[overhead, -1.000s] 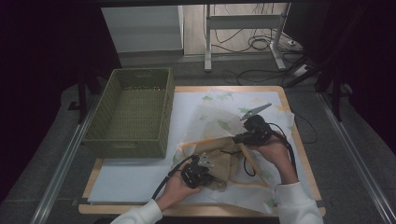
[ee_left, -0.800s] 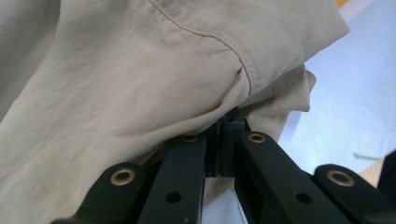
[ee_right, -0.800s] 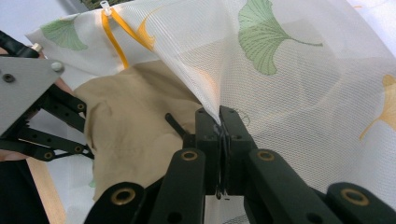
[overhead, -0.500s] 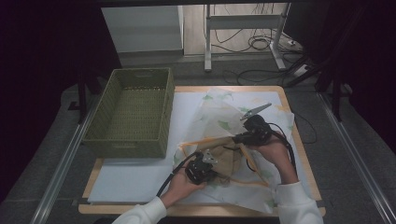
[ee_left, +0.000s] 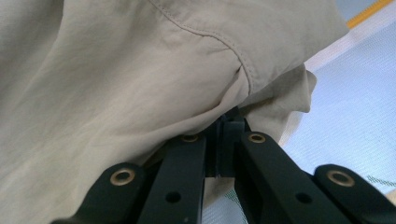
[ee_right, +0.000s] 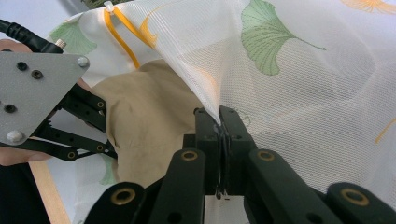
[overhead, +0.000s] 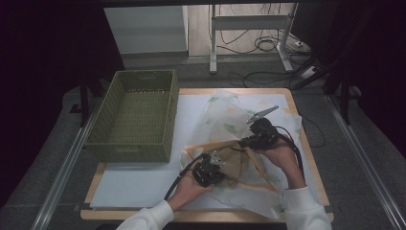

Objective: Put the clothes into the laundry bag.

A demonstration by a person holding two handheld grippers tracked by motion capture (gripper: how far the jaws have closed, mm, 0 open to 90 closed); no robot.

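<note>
A white mesh bag (overhead: 225,115) printed with green and orange leaves and trimmed in orange lies on the white mat. A beige garment (overhead: 238,164) sits at its mouth. My left gripper (overhead: 216,165) is shut on a fold of the beige garment (ee_left: 140,70), its tips (ee_left: 227,122) buried in the cloth. My right gripper (overhead: 244,142) is shut on the edge of the mesh bag (ee_right: 289,70) and holds it lifted over the garment (ee_right: 149,121). In the right gripper view, the left gripper's grey plate (ee_right: 37,70) stands close at the left.
A green woven basket (overhead: 136,115) with nothing in it stands at the back left of the table. The white mat (overhead: 139,184) is bare in front of the basket. The wooden table edge (overhead: 316,167) runs close on the right. Cables lie on the floor beyond.
My left gripper has edged slightly forward and right with the beige garment, toward the bag's mouth. The right gripper has stayed where it was, still holding the mesh up.
</note>
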